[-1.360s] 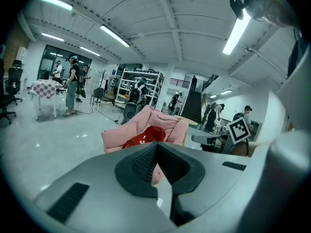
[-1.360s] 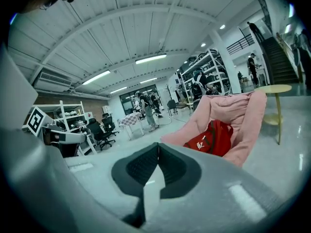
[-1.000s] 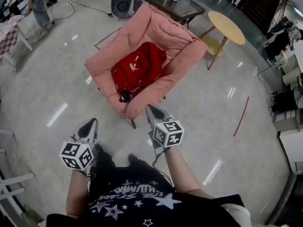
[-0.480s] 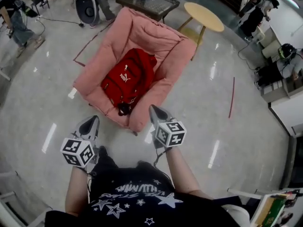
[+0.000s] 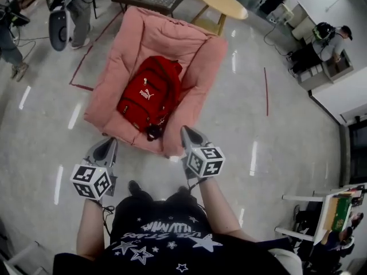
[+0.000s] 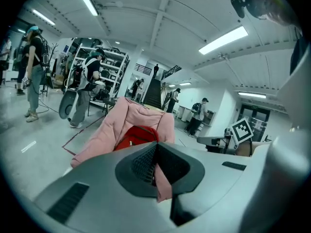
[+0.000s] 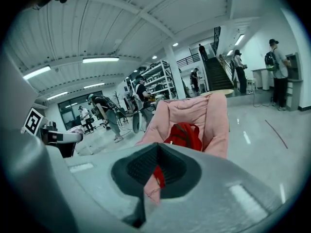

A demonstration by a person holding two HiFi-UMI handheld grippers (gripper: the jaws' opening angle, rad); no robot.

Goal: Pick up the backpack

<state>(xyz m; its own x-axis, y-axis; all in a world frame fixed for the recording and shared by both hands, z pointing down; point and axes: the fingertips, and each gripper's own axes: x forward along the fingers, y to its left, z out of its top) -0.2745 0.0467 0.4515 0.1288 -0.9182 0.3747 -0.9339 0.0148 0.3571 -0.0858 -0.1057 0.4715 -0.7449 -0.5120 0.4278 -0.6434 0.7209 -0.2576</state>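
Red backpack [image 5: 148,93] lies flat in the seat of the pink padded chair [image 5: 137,33], white logo facing up, its lower end at the chair's front edge. Left gripper [image 5: 108,146] has its jaws pressed together with nothing between them, and it is over the glossy floor [image 5: 287,130], near the chair's front corner but apart from it. Right gripper [image 5: 187,132] is likewise closed tight and empty, tip near the chair's front edge, short of the backpack; a round wooden table [image 5: 221,2] stands behind the chair.
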